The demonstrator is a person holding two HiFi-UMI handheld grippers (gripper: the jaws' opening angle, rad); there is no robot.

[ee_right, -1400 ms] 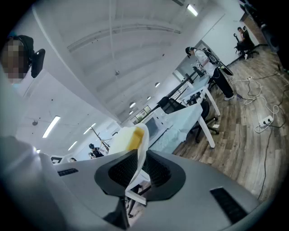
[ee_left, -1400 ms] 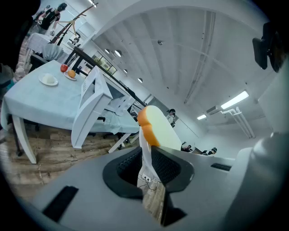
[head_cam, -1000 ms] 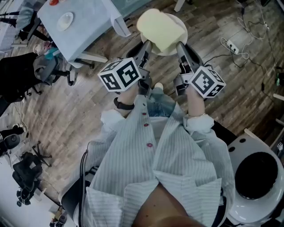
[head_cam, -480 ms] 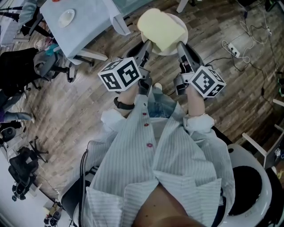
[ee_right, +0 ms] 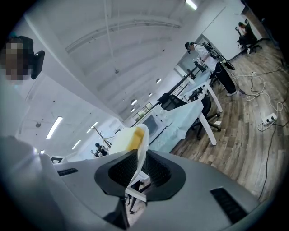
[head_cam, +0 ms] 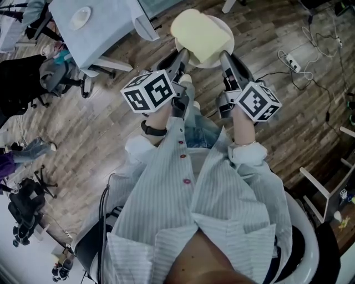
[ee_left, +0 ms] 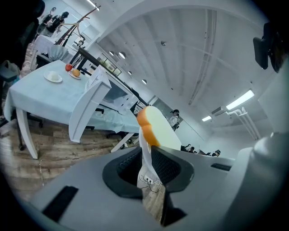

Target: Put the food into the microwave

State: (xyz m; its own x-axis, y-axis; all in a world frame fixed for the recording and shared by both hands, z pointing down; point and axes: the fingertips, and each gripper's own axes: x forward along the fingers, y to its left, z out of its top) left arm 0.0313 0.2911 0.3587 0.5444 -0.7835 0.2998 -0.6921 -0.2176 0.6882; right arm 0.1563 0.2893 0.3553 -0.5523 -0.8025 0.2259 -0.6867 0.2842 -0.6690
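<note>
1. Table [head_cam: 105, 28]: stands at the upper left of the head view on a wood floor [head_cam: 94, 133]. It is covered in pale cloth and bears a saucer [head_cam: 81, 17].
2. Left gripper [head_cam: 182, 57]: points away from the person, with its marker cube [head_cam: 148, 91] towards the body. Its jaws are narrow and clamped on the left rim of the plate [head_cam: 209, 64]. In the left gripper view the rim runs edge-on between the two ribbed pads, which press on it from both sides.
3. Plate: white and round, it is held in the air above the floor between the two grippers, clear of the table.
4. Bread [head_cam: 201, 34]: a pale yellow slice with a darker crust that lies flat on the plate and covers most of it. One corner overhangs the far left rim.
5. Right gripper [head_cam: 226, 58]: mirrors the left, with its own cube [head_cam: 256, 101] near the wrist. Its jaws are narrow and closed on the right rim of the plate. The right gripper view shows the thin white rim pinched between the pads.
6. Power strip [head_cam: 292, 57]: lies on the floor at the right, well apart from the plate, with a cable trailing from it.
</note>
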